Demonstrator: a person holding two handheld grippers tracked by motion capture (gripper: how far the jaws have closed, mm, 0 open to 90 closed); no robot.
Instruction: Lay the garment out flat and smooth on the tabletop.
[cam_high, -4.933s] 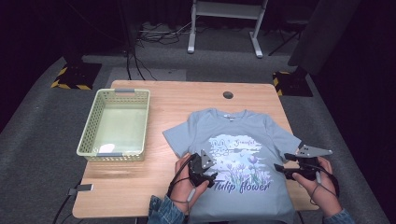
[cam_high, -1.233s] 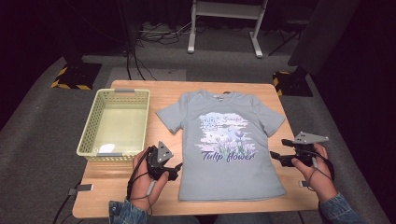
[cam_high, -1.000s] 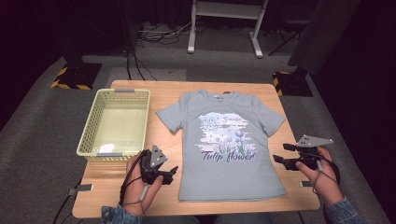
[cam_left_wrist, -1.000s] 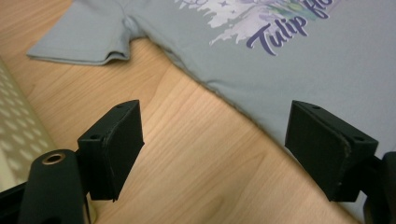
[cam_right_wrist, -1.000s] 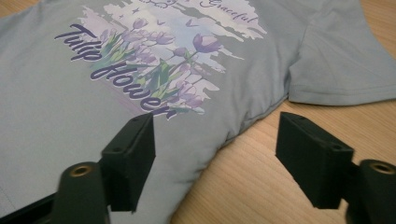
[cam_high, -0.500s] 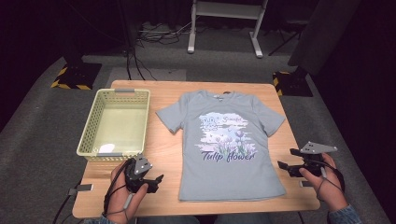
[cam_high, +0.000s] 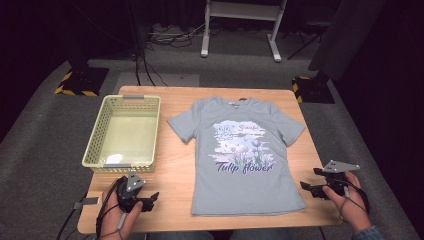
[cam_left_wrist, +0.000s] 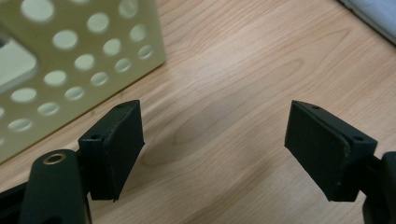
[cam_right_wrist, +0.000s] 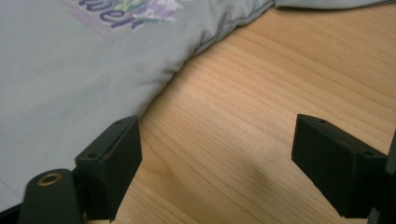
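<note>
Both tongs, left (cam_high: 150, 199) and right (cam_high: 306, 187), are held wide open and empty beside the flat grey printed cotton T-shirt (cam_high: 240, 155), the right jaws just opened, seemingly so the near hem can be gripped.

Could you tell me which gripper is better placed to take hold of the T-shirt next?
Probably the right gripper: it sits open beside the T-shirt hem. The left gripper is farther off, by the basket.

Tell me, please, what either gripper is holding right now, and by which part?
Nothing is held. The left gripper and the right gripper both stand open over bare table, on either side of the T-shirt.
</note>
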